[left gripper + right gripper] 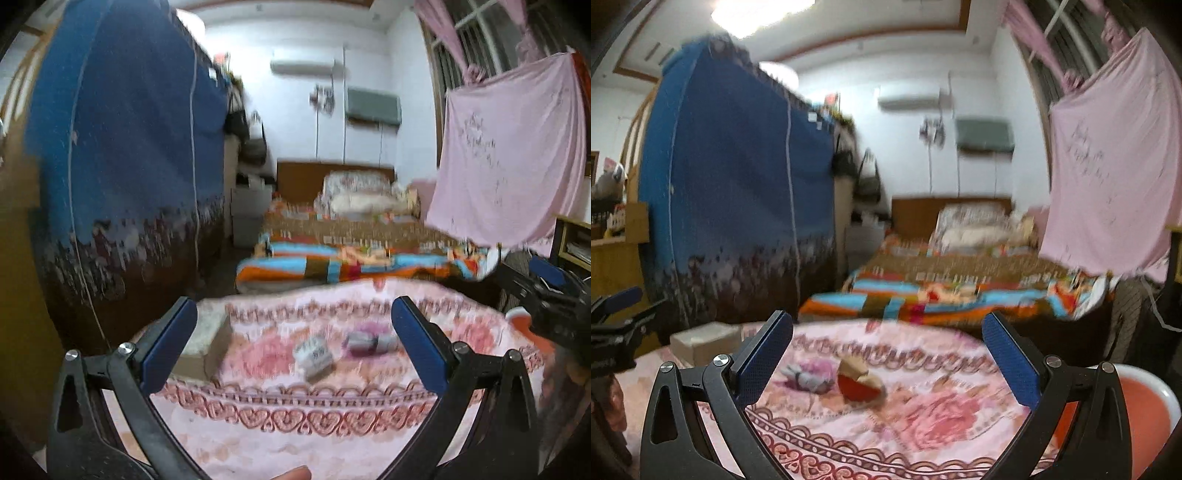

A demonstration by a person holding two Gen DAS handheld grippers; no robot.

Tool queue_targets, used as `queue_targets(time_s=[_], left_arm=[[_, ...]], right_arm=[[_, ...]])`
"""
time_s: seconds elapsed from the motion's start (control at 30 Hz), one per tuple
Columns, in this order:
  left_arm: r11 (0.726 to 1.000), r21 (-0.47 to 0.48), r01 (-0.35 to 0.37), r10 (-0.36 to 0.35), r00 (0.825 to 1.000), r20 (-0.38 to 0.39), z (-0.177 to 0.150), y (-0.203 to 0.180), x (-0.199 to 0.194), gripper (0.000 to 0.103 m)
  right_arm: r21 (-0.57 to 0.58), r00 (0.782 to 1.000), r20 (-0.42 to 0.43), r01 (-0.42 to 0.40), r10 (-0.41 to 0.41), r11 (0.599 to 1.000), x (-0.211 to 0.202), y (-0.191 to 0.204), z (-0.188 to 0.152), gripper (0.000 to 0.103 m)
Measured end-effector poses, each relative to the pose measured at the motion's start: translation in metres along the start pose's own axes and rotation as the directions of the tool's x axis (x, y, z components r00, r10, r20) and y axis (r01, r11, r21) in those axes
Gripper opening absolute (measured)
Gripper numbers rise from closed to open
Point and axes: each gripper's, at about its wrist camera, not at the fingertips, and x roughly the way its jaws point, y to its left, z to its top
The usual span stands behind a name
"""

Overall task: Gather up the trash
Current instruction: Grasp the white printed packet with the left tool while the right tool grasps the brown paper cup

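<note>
While both views are motion-blurred, we see a blue wardrobe (129, 147) at left, a bed (351, 236) beyond, and a pink patterned tablecloth (295, 417) up close. On it we have a grey box (201, 339) at the left edge, a crumpled red-and-tan wrapper (858, 384), a white crumpled packet (313, 354) and a purplish-grey scrap (365, 341) just beside it. Left gripper (295, 343) and right gripper (888, 358) hover above, jaws wide apart, holding nothing.
</note>
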Motion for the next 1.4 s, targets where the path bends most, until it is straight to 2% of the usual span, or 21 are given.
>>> queue_targets(time_s=[0.1,0.3,0.5,0.67,0.77,0.83,0.93,1.03,1.13,1.4], left_arm=[[1.0,-0.012,0.006,-0.007,0.994,-0.107,-0.008,0.004,0.021,0.092],[0.999,-0.046,0.021,-0.032,0.965,-0.259,-0.016,0.004,0.056,0.09],[0.997,-0.075,0.029,-0.055,0.923,-0.381,-0.024,0.001,0.087,0.082],[0.994,-0.107,0.033,-0.079,0.882,-0.464,-0.032,0.001,0.106,0.068],[0.992,-0.118,0.04,-0.093,0.866,-0.491,-0.036,0.0,0.113,0.06],[0.991,-0.123,0.046,-0.103,0.858,-0.503,-0.038,-0.001,0.116,0.052],[0.992,-0.114,0.047,-0.098,0.858,-0.503,-0.038,-0.003,0.115,0.045],[0.993,-0.102,0.059,-0.102,0.862,-0.496,-0.037,-0.006,0.114,0.034],[0.994,-0.092,0.064,-0.101,0.864,-0.492,-0.036,-0.008,0.113,0.023],[0.994,-0.082,0.066,-0.096,0.889,-0.449,-0.032,-0.01,0.106,0.021]], right_arm=[[0.005,0.99,-0.142,-0.023,0.023,1.0,0.034,0.0,-0.005,0.103],[0.05,0.94,-0.34,-0.021,0.036,0.999,0.077,-0.005,-0.024,0.102],[0.083,0.892,-0.445,-0.049,0.081,0.995,0.103,-0.006,-0.036,0.091],[0.086,0.852,-0.513,-0.075,0.108,0.993,0.118,-0.003,-0.045,0.081],[0.08,0.835,-0.536,-0.094,0.122,0.992,0.122,0.002,-0.049,0.078],[0.088,0.826,-0.548,-0.103,0.135,0.991,0.126,0.002,-0.051,0.072],[0.092,0.809,-0.572,-0.104,0.138,0.99,0.131,0.001,-0.055,0.056],[0.083,0.807,-0.575,-0.111,0.138,0.99,0.131,0.003,-0.055,0.049],[0.076,0.805,-0.577,-0.115,0.138,0.99,0.13,0.004,-0.055,0.046],[0.091,0.813,-0.562,-0.121,0.152,0.988,0.128,0.004,-0.055,0.044]])
